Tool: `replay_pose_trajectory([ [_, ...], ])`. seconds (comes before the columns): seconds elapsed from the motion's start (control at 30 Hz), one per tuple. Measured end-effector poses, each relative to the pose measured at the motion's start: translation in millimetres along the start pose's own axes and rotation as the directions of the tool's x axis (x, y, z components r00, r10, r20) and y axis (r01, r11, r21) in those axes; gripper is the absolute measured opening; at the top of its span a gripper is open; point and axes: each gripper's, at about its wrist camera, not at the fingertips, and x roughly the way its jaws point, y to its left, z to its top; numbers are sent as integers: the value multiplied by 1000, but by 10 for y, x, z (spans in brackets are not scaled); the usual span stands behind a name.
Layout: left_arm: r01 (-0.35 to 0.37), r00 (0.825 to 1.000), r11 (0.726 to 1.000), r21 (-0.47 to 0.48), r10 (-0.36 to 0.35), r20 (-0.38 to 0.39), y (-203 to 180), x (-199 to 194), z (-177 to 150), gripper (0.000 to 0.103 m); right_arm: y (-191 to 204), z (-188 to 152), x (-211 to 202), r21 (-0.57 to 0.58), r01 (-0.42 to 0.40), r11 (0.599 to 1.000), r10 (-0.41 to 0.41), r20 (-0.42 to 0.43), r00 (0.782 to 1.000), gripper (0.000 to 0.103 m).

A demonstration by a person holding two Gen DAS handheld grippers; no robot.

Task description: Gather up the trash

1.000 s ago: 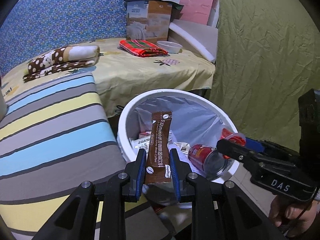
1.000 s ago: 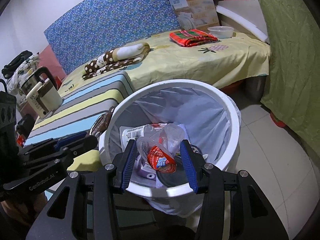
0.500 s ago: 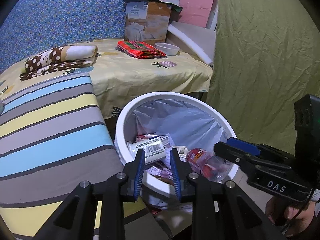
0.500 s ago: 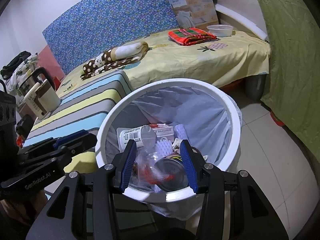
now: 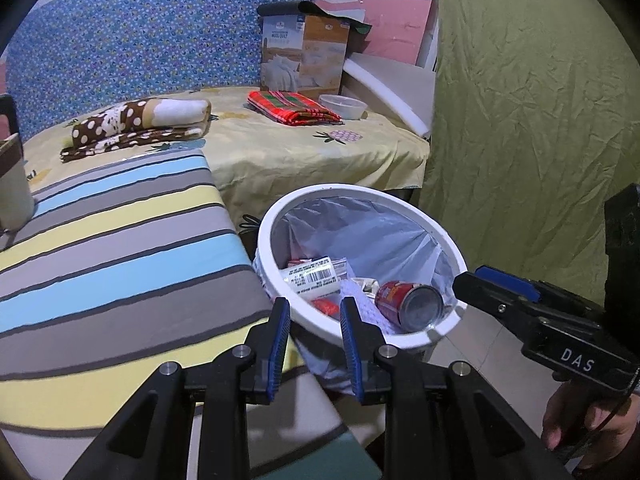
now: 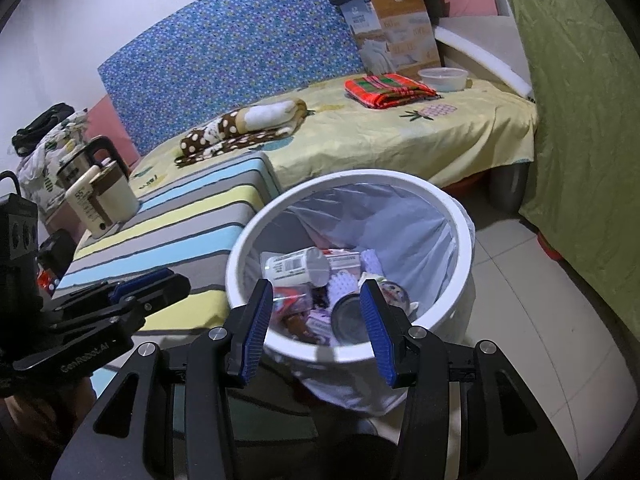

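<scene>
- Jaws of the left gripper point(image 5: 314, 330) have just been opening; nothing is held between them.
- Right gripper point(image 6: 316, 320) is parted and empty.
- Trash, including a red can point(image 5: 408, 300), lies inside the white bin point(image 5: 360, 194).
- Risk: the bin's near rim could be clipped and the bin tipped.

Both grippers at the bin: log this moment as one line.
left gripper: open, empty | right gripper: open, empty | white bin: holds red can, white bottle

Bin point(image 5: 404, 200) right of striped cushion point(image 5: 120, 240), bed point(image 5: 280, 152) behind, can point(image 5: 408, 300) in bin
</scene>
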Motion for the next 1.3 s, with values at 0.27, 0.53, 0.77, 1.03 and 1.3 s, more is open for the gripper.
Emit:
replay_pose_trajectory([
  [0.27,-64,997,998,-3,64,36,-2,-382,-161,33,215,-120,-148,-45,-36,998,36,5,999,48],
  [0.53,-125,989,992,-27,126,71,-6,-723,-343,45,387,-246,-278,-93,-47,995,49,19,999,48],
  [0.77,-166,981,985,-56,171,93,24,-970,-487,45,483,-356,-382,-107,-39,994,43,32,999,48],
  [1.03,-217,967,972,-86,226,117,87,-1199,-664,45,605,-445,-474,-128,-26,991,33,55,998,48],
  [1.3,-253,956,963,-98,264,128,115,-1292,-749,45,694,-476,-486,-149,-33,988,42,55,998,48],
])
